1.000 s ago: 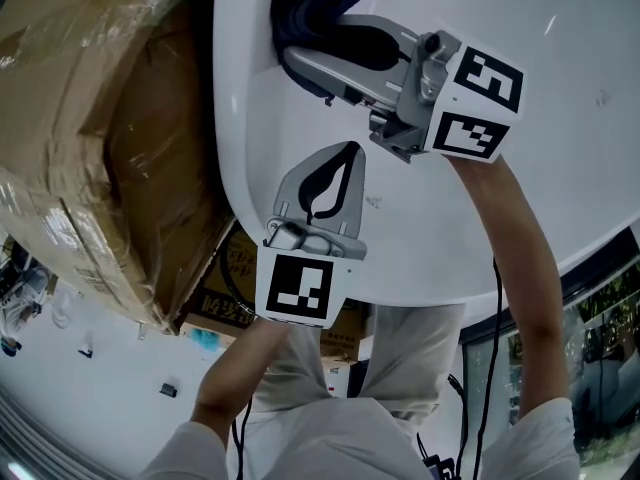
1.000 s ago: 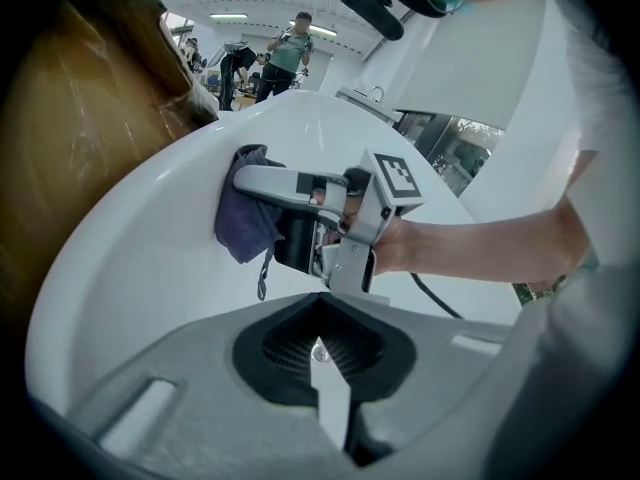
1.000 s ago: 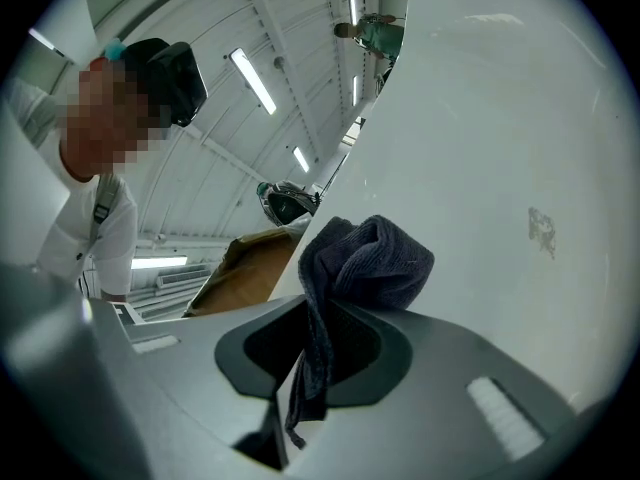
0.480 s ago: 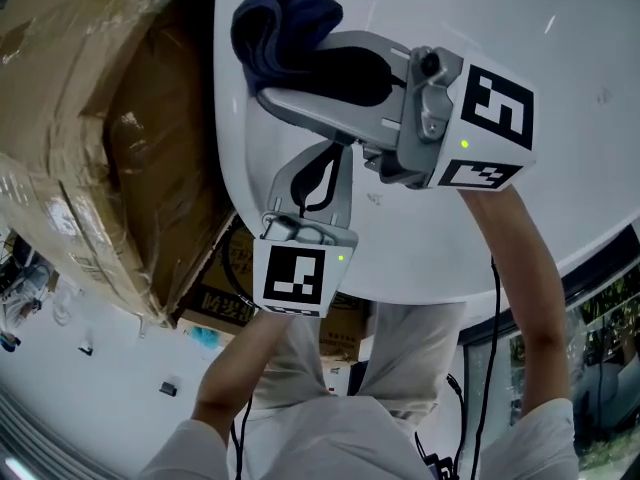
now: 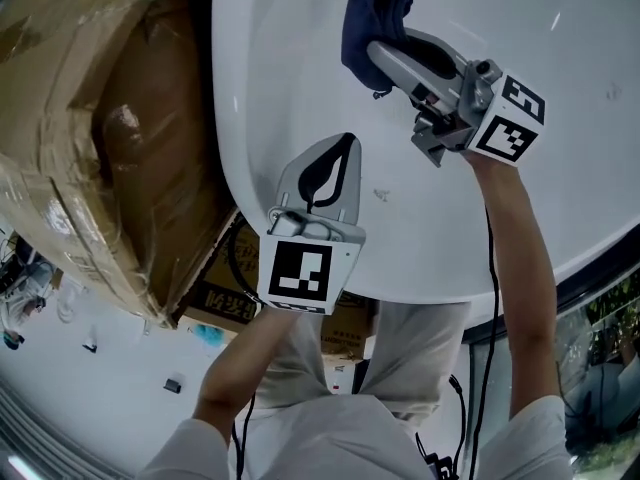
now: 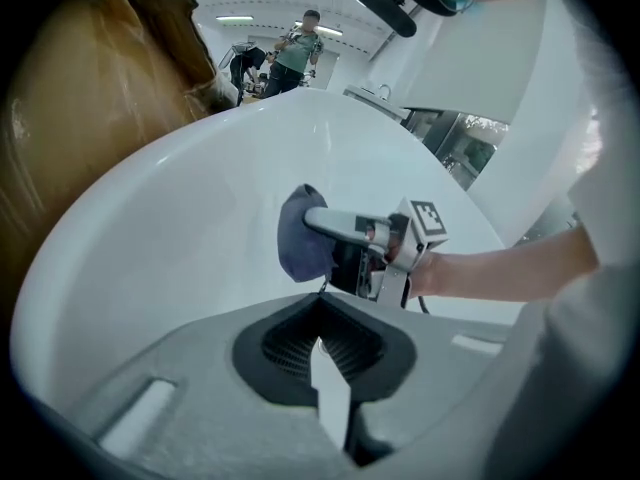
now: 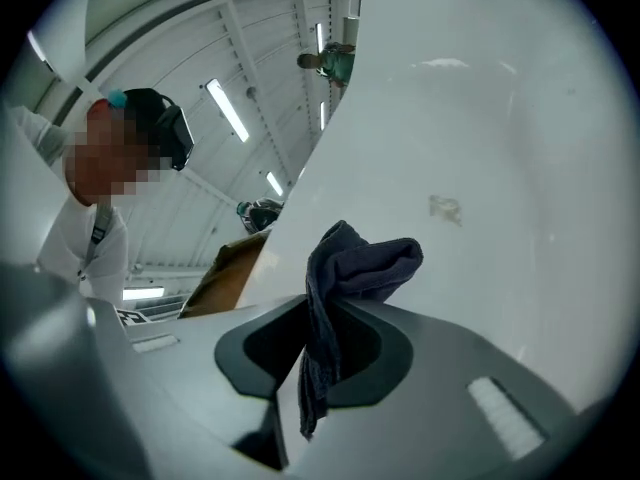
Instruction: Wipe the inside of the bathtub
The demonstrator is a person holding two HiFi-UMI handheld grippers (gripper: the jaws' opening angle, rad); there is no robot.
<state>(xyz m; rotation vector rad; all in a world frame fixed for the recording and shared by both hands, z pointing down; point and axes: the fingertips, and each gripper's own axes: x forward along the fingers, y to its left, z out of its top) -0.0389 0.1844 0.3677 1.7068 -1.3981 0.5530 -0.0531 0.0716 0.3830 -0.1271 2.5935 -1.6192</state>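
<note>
The white bathtub (image 5: 290, 88) fills the upper head view. A dark blue cloth (image 5: 372, 13) is bunched against the tub's inner wall, and my right gripper (image 5: 385, 48) is shut on it. In the right gripper view the cloth (image 7: 345, 268) stands up from between the jaws of this gripper (image 7: 320, 328), close to the white tub wall (image 7: 500, 168). My left gripper (image 5: 340, 153) hovers over the tub near its rim, shut with nothing in it. From the left gripper view, the left gripper (image 6: 322, 346) points at the cloth (image 6: 295, 243) and the right gripper (image 6: 325, 220) ahead.
A large cardboard box wrapped in plastic film (image 5: 100, 118) stands tight against the tub's left rim. Smaller printed boxes (image 5: 220, 298) lie on the floor below it. A small mark (image 7: 445, 208) shows on the tub wall. People (image 6: 300, 38) stand far off.
My right gripper has carried the cloth from the tub's left rim rightward and farther in along the wall. The left gripper has barely shifted.
</note>
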